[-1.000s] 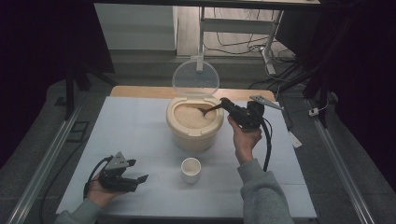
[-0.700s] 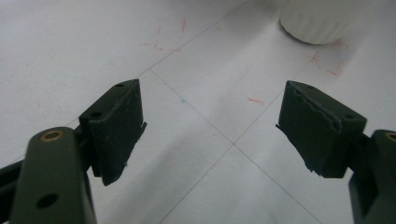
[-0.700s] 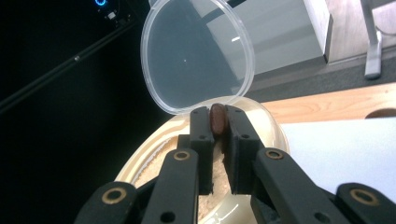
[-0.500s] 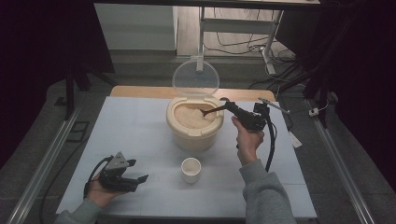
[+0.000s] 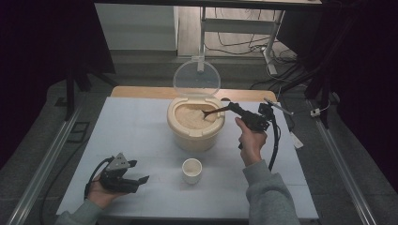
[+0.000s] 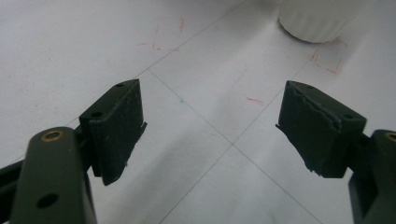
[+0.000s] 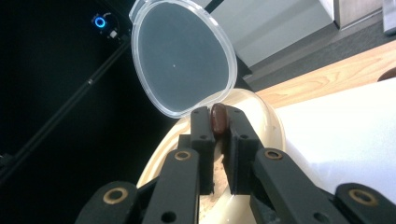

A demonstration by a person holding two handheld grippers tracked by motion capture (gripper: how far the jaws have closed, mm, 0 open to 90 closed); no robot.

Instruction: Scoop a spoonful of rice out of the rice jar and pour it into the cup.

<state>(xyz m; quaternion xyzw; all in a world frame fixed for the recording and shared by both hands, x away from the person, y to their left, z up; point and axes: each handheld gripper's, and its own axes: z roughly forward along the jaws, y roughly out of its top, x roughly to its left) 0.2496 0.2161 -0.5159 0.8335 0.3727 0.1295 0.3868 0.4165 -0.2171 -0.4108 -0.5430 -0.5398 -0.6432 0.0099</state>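
At the table's near left, the left gripper (image 5: 123, 176) rests low on the white table (image 5: 117, 131) with its jaws spread and empty, likely parked until needed. Just right of it stands a small white cup (image 5: 191, 170), placed ready to be filled. Behind the cup, the cream bucket (image 5: 195, 123) holds grain, its clear lid (image 5: 196, 78) tipped upright for access. The right gripper (image 5: 233, 108) clamps a brown spoon (image 5: 212, 112) by the handle, its bowl lowered into the grain to scoop.

The right gripper (image 5: 231, 108) moved a little away from the bucket (image 5: 195, 127), pulling the spoon (image 5: 213, 112) back.
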